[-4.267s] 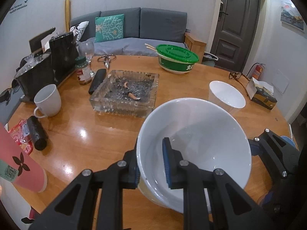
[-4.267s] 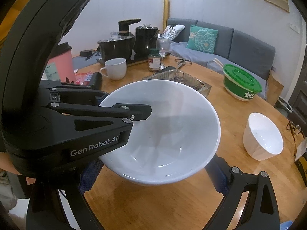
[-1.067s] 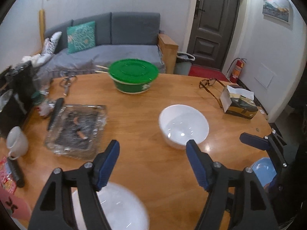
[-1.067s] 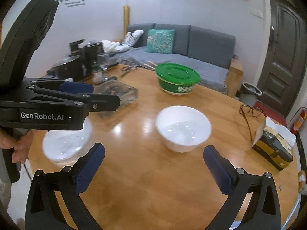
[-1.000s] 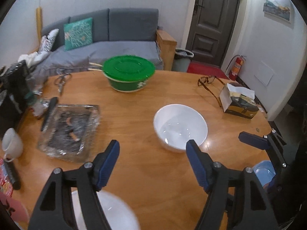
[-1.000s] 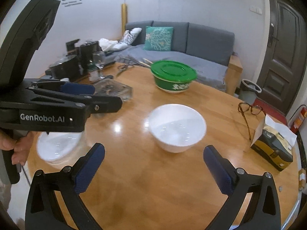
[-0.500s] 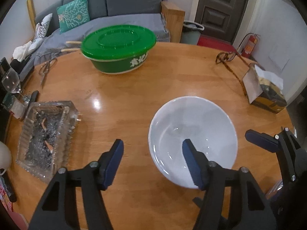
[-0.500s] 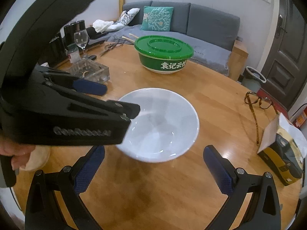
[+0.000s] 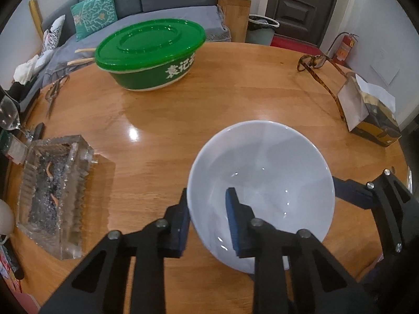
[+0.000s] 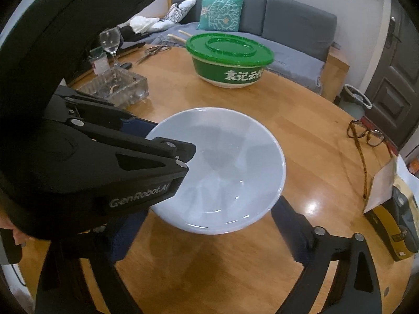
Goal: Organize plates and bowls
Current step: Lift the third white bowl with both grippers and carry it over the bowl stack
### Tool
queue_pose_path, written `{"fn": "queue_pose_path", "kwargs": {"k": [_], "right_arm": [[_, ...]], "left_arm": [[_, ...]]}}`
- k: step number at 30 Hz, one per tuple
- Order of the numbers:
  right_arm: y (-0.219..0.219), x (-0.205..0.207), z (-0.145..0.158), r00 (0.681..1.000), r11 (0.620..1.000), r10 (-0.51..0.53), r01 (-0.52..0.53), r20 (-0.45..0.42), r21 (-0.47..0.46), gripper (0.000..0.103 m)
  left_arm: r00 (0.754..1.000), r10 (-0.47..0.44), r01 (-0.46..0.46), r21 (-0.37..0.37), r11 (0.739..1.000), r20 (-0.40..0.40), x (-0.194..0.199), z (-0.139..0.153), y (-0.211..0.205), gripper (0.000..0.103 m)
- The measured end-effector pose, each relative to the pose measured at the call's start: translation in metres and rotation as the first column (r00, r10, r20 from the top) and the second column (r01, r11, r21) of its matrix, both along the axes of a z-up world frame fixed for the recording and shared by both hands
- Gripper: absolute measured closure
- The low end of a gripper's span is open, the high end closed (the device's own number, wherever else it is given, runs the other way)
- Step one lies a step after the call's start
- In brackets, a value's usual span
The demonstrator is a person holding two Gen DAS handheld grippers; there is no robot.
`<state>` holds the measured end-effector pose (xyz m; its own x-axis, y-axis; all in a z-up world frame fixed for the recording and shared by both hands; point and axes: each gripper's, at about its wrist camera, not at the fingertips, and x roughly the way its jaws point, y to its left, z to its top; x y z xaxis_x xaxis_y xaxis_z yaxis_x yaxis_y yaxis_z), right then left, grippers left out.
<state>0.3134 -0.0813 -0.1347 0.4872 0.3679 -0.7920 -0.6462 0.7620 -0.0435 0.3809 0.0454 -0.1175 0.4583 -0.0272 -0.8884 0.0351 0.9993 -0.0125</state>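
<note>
The left hand-held gripper [image 9: 208,219] is closing over the near rim of the white bowl [image 9: 264,178], one pad outside the wall and one inside. The right hand-held gripper [image 10: 207,233] straddles the bowl, jaws wide and narrowing, pads beside its walls. The bowl sits on the wooden surface [image 9: 209,91], ashtray [image 9: 55,185] to its left, green tub [image 9: 152,52] beyond.

**Colours on the Table**

The bowl [image 9: 262,172] is plain white. The table [image 9: 235,99] is shiny orange-brown wood. The big tub [image 9: 149,55] is green with white writing on its side. The cushion [image 10: 221,13] is teal with a pale branch pattern. The sofa [image 10: 293,18] is grey. The glasses [image 10: 366,136] are spotty brown. The gripper pads [image 9: 234,219] are blue on black arms.
</note>
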Motion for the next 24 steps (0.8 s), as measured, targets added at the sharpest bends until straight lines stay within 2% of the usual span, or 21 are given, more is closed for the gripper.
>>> {"fn": "queue_pose_path", "kwargs": {"k": [3, 11, 24], "right_arm": [[-0.001, -0.001, -0.001, 1.0, 1.0, 0.001, -0.001, 0.005, -0.004, 0.012], [-0.002, -0.01, -0.002, 1.0, 1.0, 0.005, -0.005, 0.012, -0.024, 0.012], [-0.03, -0.077, -0.001, 0.999, 0.998, 0.039, -0.039, -0.016, -0.043, 0.013]], "left_arm": [[1.0, -0.001, 0.001, 0.02, 1.0, 0.003, -0.002, 0.0, 0.001, 0.088], [0.999, -0.052, 0.052, 0.061, 0.997, -0.008, -0.019, 0.0, -0.008, 0.088], [0.985, -0.167, 0.168, 0.02, 0.986, -0.036, -0.091, 0.002, -0.029, 0.084]]}}
